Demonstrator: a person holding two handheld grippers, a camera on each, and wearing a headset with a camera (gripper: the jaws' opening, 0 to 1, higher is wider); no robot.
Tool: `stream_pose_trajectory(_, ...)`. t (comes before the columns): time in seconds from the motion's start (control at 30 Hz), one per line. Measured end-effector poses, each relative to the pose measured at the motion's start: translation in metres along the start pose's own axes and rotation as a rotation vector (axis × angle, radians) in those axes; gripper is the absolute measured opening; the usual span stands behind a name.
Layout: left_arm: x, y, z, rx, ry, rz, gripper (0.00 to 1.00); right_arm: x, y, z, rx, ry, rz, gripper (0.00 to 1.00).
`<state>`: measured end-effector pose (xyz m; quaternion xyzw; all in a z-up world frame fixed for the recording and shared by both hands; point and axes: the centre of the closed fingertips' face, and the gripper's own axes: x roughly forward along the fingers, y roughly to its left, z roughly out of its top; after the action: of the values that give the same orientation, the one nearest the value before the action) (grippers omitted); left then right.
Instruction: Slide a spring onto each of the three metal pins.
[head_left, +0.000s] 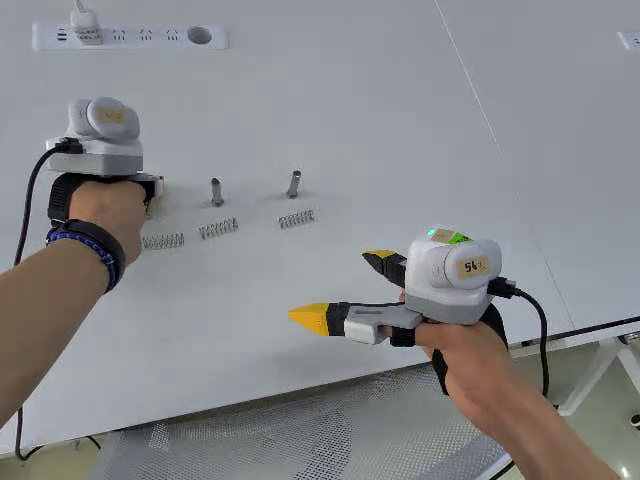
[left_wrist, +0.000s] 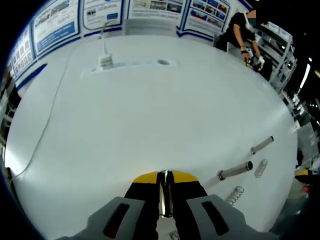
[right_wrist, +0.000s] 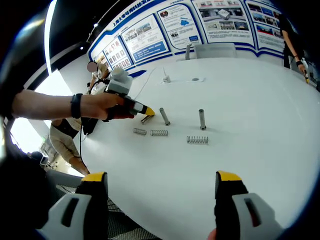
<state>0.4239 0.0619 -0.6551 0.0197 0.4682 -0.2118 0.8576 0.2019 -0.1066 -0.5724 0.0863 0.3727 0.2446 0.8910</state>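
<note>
- You are at the first step: no spring sits on a pin yet. The three springs (head_left: 218, 228) lie flat in a row on the white table (head_left: 420, 150), each just in front of a pin
- Your left gripper (left_wrist: 164, 176) has its jaws pressed together on the leftmost pin (left_wrist: 164, 200); the middle pin (head_left: 216, 190) and the right pin (head_left: 294, 183) stand upright and free
- Your right gripper (head_left: 345, 288) hangs over the near part of the table, well apart from the springs, its yellow-tipped jaws spread wide with nothing between them
- I judge the next move belongs to the right gripper: bring it to the leftmost spring (head_left: 163, 241), pinch it near one end, and line the open end with the top of the held pin
- Your left hand (head_left: 110, 205) wraps the handle and hides the jaws in the head view; your right forearm comes from the lower right, with the gripper pointing left
</note>
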Motion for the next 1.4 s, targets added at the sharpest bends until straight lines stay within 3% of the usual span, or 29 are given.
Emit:
stream_pose_trajectory(0.27,-0.004,-0.003,-0.004,-0.013,-0.012,-0.008,0.07,0.001,-0.001,-0.001,0.004,0.001,0.0,0.9)
stream_pose_trajectory(0.97,-0.022,-0.006,0.003,-0.034,-0.071,-0.01,0.07,0.002,0.001,-0.002,0.007,-0.003,0.005,0.9)
stream_pose_trajectory(1.4,-0.038,-0.008,0.008,-0.013,-0.1,-0.008,0.07,0.002,0.001,0.0,-0.007,-0.009,0.004,0.9)
